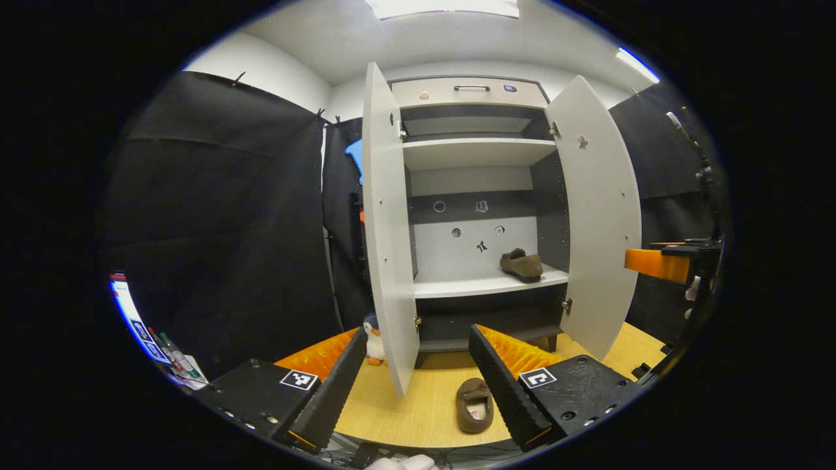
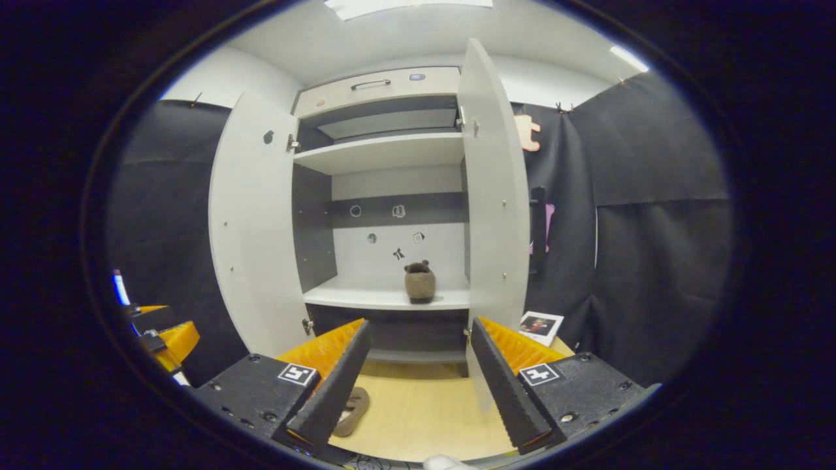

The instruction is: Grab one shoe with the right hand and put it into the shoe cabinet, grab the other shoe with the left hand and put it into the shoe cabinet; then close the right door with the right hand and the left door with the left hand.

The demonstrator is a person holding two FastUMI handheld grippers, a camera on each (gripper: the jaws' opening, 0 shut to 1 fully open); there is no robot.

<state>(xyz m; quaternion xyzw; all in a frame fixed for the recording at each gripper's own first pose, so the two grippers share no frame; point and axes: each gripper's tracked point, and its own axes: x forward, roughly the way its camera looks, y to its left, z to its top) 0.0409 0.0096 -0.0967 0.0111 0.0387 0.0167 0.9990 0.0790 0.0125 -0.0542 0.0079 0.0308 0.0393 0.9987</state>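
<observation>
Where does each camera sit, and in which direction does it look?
Left gripper view: rides on the left claw, facing the open shoe cabinet slightly from its left; its own open fingers show below, the other claw at the right edge.
Right gripper view: rides on the right claw, facing the cabinet slightly from its right; own open fingers below, the other claw at the left edge.
Shared: one shoe on the shelf, one shoe on the floor, both doors open.

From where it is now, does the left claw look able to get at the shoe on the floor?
Probably yes. The left claw is open, and the shoe on the floor lies just ahead beside its right finger, in front of the cabinet. Nothing lies between them; the open left door stands off to the side.
</observation>
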